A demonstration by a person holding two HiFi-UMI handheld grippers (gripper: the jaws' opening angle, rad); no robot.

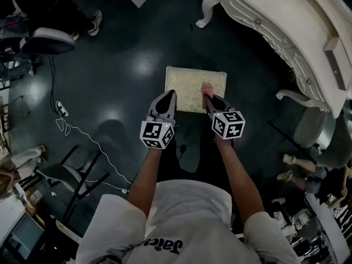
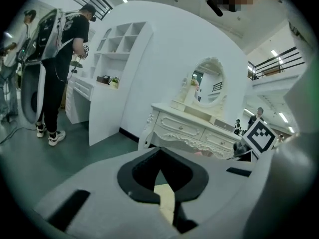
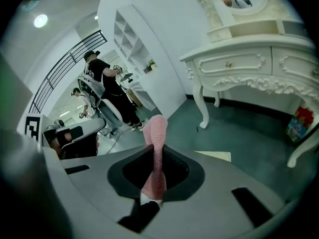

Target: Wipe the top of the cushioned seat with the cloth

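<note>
Floor (image 1: 126, 65): dark and glossy, with lamp glare, and a white cable (image 1: 88, 139) trailing across the left side.
Dressing table (image 1: 275, 21): white, carved, with curved legs, at the upper right of the head view; oval mirror (image 2: 208, 82) above it in the left gripper view.
Cushioned seat (image 1: 190, 84): cream, rectangular, on the floor just ahead of both grippers and near the dressing table's leg; top bare apart from the cloth at its near right edge.
Cloth (image 1: 207, 88): pink and knitted, pinched into a narrow upright strip that stands up past the jaw tips (image 3: 158, 128); over the seat's near right part, contact with the top not discernible.
Right gripper (image 1: 212, 99): jaws clamped on the cloth, pointing at the seat's near edge.
Left gripper (image 1: 168, 95): jaws together at the tips with nothing between them (image 2: 159, 151), at the seat's near left edge, just beside the right gripper.
Background: white shelving unit (image 2: 119, 49) and a standing person in black (image 2: 62, 68), well apart from the seat.
</note>
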